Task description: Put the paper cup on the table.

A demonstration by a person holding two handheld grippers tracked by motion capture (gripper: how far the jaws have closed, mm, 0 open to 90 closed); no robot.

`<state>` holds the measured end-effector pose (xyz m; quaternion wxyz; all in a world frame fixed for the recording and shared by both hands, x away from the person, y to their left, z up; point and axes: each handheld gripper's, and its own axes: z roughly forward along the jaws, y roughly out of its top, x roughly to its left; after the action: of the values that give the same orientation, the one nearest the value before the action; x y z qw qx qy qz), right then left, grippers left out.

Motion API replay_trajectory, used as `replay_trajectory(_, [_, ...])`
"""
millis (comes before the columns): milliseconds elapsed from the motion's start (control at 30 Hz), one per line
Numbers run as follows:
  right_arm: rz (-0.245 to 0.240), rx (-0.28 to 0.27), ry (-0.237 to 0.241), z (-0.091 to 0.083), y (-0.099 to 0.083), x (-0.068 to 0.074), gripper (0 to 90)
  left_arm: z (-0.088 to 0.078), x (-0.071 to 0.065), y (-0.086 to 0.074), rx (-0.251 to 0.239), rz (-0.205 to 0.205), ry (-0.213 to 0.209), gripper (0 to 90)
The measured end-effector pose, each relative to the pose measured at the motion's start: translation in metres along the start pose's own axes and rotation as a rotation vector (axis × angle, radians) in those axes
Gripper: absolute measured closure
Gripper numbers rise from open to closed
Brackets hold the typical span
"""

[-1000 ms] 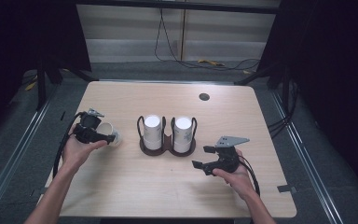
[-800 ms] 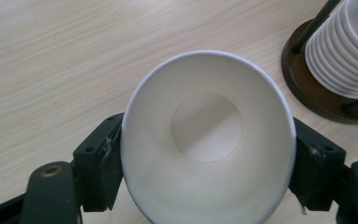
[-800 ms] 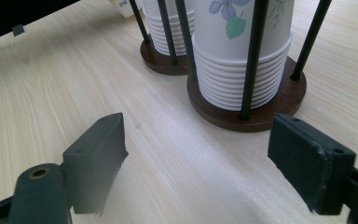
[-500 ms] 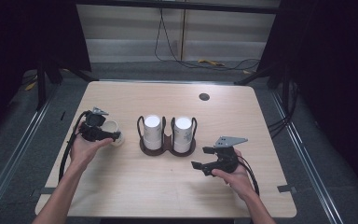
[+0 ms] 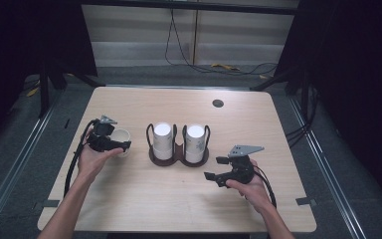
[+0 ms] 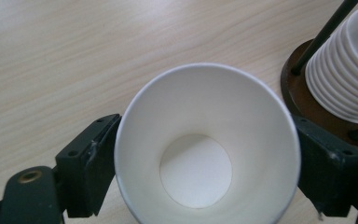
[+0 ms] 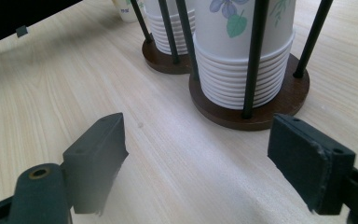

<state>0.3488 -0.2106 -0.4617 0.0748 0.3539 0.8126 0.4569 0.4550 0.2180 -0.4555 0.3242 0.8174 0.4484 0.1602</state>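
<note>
A single paper cup (image 6: pixel 207 149) stands upright on the bench (image 5: pixel 129 199), left of the cup holder (image 5: pixel 178 155) with its two stacks. The left gripper (image 5: pixel 122 146) straddles the cup; its jaws have just been opening and now sit wide beside the rim, seemingly no longer pressing it. The right gripper (image 5: pixel 215 168) rests open and empty near the holder. The cup looks light, thin-walled and easily crushed, so take it gently across the upper wall, just below the stiffer rim.
</note>
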Motion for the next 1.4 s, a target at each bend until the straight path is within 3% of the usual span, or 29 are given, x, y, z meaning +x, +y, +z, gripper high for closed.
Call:
replay_trajectory(367, [0.004, 0.006, -0.005, -0.001, 0.001, 0.0, 19.8, 0.002, 0.003, -0.012, 0.001, -0.003, -0.05, 16.2])
replay_trajectory(467, [0.006, 0.003, -0.006, -0.002, 0.001, 0.0, 19.8, -0.001, 0.002, -0.018, -0.053, -0.019, -0.045, 16.1])
replay_trajectory(500, [0.005, 0.002, -0.007, -0.002, 0.001, 0.0, 19.8, -0.001, 0.002, -0.02, -0.066, -0.045, -0.054, 15.9])
replay_trajectory(533, [0.006, 0.002, -0.01, -0.003, 0.001, 0.0, 19.8, 0.0, 0.002, -0.021, -0.054, -0.047, -0.054, 15.9])
replay_trajectory(567, [0.006, 0.0, -0.01, -0.003, 0.001, 0.0, 19.8, 0.0, 0.002, -0.023, -0.041, -0.024, -0.041, 16.2])
replay_trajectory(633, [0.006, 0.0, -0.012, -0.003, 0.001, -0.001, 19.8, -0.001, 0.0, -0.027, -0.061, -0.024, -0.022, 16.2])
replay_trajectory(767, [0.01, 0.0, -0.011, -0.003, 0.001, 0.0, 19.8, 0.0, 0.002, -0.033, -0.079, -0.051, -0.062, 16.3])
replay_trajectory(833, [0.006, 0.002, -0.006, -0.003, 0.002, 0.001, 20.1, -0.001, 0.001, -0.034, -0.061, -0.025, -0.065, 16.3])
replay_trajectory(1100, [0.006, -0.003, -0.014, -0.003, 0.005, -0.001, 20.2, -0.014, -0.001, -0.04, -0.089, 0.007, -0.079, 16.6])
replay_trajectory(1133, [0.008, -0.002, -0.016, -0.003, 0.005, -0.001, 20.2, -0.016, -0.002, -0.041, -0.09, 0.02, -0.065, 16.5])
replay_trajectory(1400, [0.011, -0.018, -0.042, -0.005, 0.007, -0.002, 20.1, -0.03, -0.007, -0.057, -0.119, -0.013, -0.055, 16.4])
